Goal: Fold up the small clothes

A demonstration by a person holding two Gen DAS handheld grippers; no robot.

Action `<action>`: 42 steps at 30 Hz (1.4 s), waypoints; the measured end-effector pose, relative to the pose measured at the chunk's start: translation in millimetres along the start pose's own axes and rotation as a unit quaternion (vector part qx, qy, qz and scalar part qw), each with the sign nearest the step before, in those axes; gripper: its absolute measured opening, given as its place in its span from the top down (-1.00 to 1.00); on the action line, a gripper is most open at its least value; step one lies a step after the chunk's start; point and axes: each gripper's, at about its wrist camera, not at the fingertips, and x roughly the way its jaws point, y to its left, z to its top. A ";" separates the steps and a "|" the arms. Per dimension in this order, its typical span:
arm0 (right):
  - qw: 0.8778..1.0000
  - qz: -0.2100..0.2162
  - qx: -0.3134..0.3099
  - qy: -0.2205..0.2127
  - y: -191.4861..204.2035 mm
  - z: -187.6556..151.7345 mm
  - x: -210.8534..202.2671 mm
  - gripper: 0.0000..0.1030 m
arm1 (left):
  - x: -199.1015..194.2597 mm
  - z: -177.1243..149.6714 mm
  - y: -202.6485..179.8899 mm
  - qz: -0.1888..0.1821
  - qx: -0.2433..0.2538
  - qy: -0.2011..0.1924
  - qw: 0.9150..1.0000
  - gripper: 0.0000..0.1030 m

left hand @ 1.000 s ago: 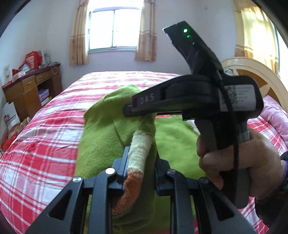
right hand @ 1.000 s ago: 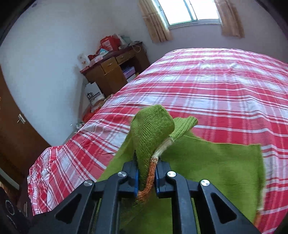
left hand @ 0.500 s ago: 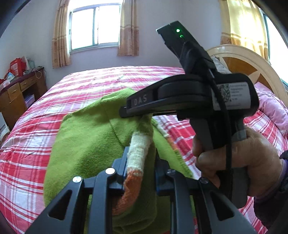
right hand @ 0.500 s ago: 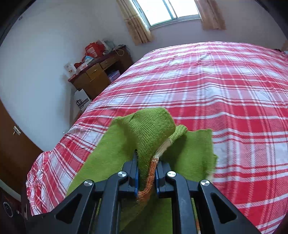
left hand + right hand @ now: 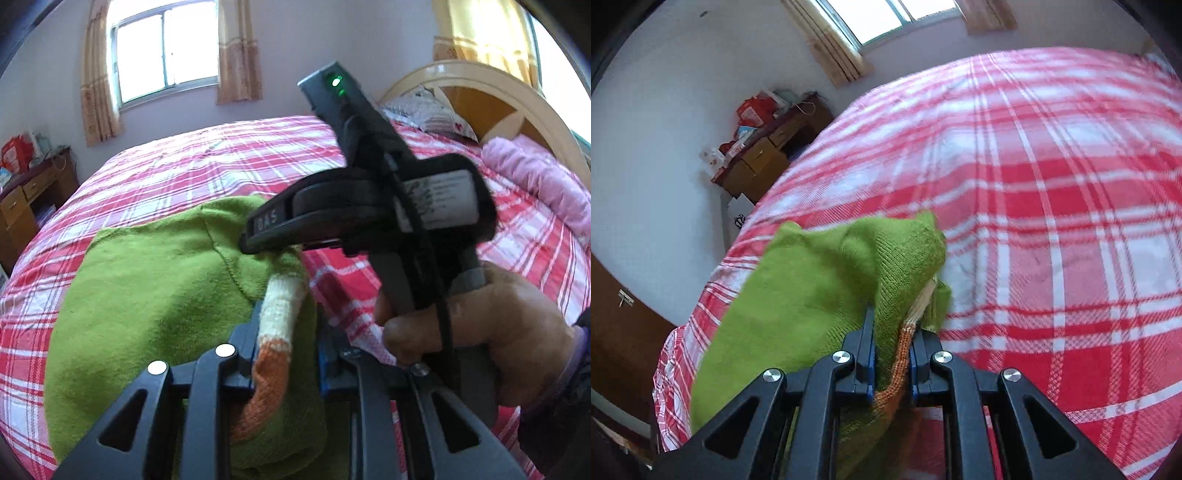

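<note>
Since a second ago both tongs have been carrying the green knit garment (image 5: 155,302) leftward and lower over the bed, so its free part is now lying doubled instead of spreading out to the right.

Left tongs (image 5: 286,354) are pinching the garment's banded edge, where a white and orange stripe (image 5: 275,347) is running up between the two pads; green knit is bunching around it and draping down over the near side. Right tongs (image 5: 892,354) are pressing together on the same kind of edge, orange trim (image 5: 903,354) showing between the blue pads, with green fabric folding over to the left and a small flap hanging just right of them. In the left view the right tongs are reaching in from the right, held by the person's hand (image 5: 480,325), their tips meeting the garment just above the left grip.

Beneath, the garment is resting on the red-and-white plaid bedspread (image 5: 1052,221). A wooden dresser (image 5: 764,155) is standing far left by the wall, a pink quilt (image 5: 535,181) and headboard (image 5: 491,92) far right.
</note>
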 end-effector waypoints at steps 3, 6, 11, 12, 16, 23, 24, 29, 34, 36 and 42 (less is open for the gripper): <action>0.999 0.027 0.033 -0.015 -13.0 -4.9 -0.7 0.76 | -18.2 -3.3 6.4 -0.026 0.000 -0.007 1.000 0.43; 0.998 0.040 0.046 -0.020 -16.6 -13.2 -10.7 0.61 | -51.2 -15.4 16.5 -0.052 0.010 -0.022 0.998 0.32; 0.997 -0.002 0.057 -0.049 -20.6 -42.4 -63.1 0.42 | -104.5 -54.0 62.8 -0.010 0.009 -0.050 0.999 -0.38; 0.997 -0.006 0.058 -0.057 -19.3 -48.4 -75.3 0.42 | -107.0 -59.5 74.0 -0.003 0.003 -0.047 0.999 -0.38; 0.996 0.014 0.038 -0.085 7.8 -78.8 -124.3 0.42 | -113.0 -87.5 112.7 0.022 -0.040 -0.014 0.999 -0.38; 0.994 -0.001 -0.088 -0.070 85.4 -104.5 -135.7 -0.30 | -87.5 -88.5 101.9 0.080 -0.038 0.015 0.996 -0.45; 0.992 -0.013 -0.105 -0.063 93.5 -106.8 -128.5 -0.30 | -83.2 -85.6 101.2 0.089 -0.030 0.012 0.996 -0.48; 0.982 -0.108 -0.152 0.019 105.3 -121.5 -80.5 0.64 | -79.2 -80.6 125.3 0.067 -0.082 0.007 0.994 0.08; 0.999 0.016 -0.039 -0.014 93.9 -125.1 -101.6 0.71 | -99.2 -86.9 146.5 0.004 -0.147 -0.028 0.989 0.62; 0.995 0.090 0.021 -0.042 83.1 -131.3 -112.4 0.71 | -105.8 -95.6 160.3 -0.012 -0.179 -0.039 0.983 0.63; 0.995 0.067 0.067 -0.031 45.5 -174.5 -86.6 0.81 | -97.5 -125.0 166.1 -0.023 -0.193 0.010 0.981 0.50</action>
